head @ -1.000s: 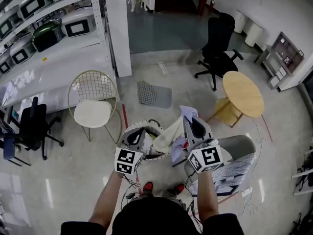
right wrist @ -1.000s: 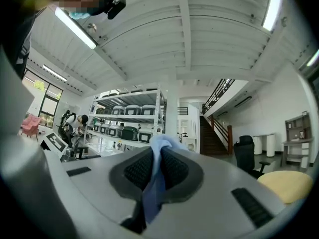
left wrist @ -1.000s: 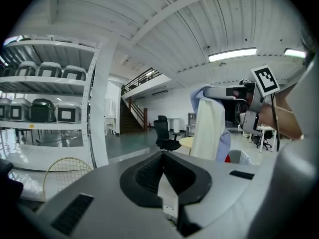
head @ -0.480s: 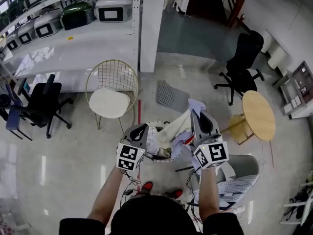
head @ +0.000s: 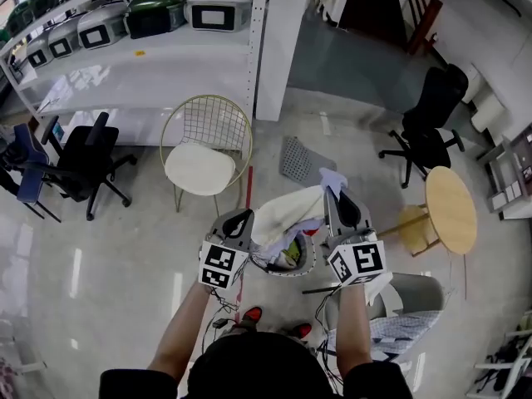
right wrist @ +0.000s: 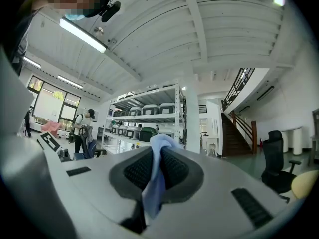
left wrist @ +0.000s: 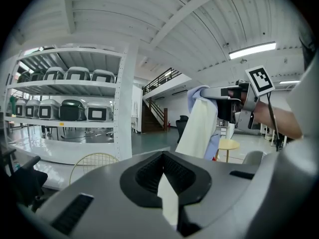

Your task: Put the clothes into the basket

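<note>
Head view shows the cream garment (head: 287,216) strung crosswise between both grippers, over the far rim of the basket (head: 311,258). The left gripper (head: 239,220) pinches its cream end, the right gripper (head: 342,209) its pale-blue end. The basket's mouth lies below, about equally near both.

Glossy grey floor (head: 108,289); white shelving (head: 125,71); wire chair (head: 199,166); round wooden table (head: 451,210).

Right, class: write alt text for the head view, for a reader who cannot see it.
Seen from above, a person's left tongs and right tongs are both shut on a cream and pale blue cloth, holding it over a round wire basket of clothes. A gold wire chair stands beyond.
</note>
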`<state>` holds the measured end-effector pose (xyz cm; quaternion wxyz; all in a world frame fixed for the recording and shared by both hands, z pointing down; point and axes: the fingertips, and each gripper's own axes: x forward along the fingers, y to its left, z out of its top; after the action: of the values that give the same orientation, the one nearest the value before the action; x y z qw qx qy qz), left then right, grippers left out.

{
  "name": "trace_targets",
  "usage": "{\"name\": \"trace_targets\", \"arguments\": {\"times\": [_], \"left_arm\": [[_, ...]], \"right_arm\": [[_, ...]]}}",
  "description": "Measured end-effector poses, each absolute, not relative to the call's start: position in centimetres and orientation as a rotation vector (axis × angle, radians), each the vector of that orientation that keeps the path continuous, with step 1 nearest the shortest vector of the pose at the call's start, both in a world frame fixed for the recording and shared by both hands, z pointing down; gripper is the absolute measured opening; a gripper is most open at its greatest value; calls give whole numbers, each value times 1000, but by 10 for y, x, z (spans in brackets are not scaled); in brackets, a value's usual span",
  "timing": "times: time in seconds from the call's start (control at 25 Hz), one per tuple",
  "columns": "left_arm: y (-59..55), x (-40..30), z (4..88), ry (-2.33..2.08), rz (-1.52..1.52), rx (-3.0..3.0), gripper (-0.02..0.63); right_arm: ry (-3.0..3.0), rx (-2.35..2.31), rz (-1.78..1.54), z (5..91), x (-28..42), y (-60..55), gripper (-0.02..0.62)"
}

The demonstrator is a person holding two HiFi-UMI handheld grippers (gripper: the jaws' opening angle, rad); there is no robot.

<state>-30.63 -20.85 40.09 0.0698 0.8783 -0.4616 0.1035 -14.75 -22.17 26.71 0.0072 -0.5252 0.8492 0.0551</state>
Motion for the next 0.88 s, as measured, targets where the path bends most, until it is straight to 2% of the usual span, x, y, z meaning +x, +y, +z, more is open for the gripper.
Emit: {"name": "trace_targets", "arguments": {"times": [0.48, 0.88], "left_arm": [[-208, -312, 425, -1384, 340, 2591, 6], [-215, -291, 474, -1323, 419, 2541, 6]], "right_arm": [[2712, -1633, 57, 317, -157, -230, 43], [2737, -1732, -202, 411, -132, -234, 44]]}}
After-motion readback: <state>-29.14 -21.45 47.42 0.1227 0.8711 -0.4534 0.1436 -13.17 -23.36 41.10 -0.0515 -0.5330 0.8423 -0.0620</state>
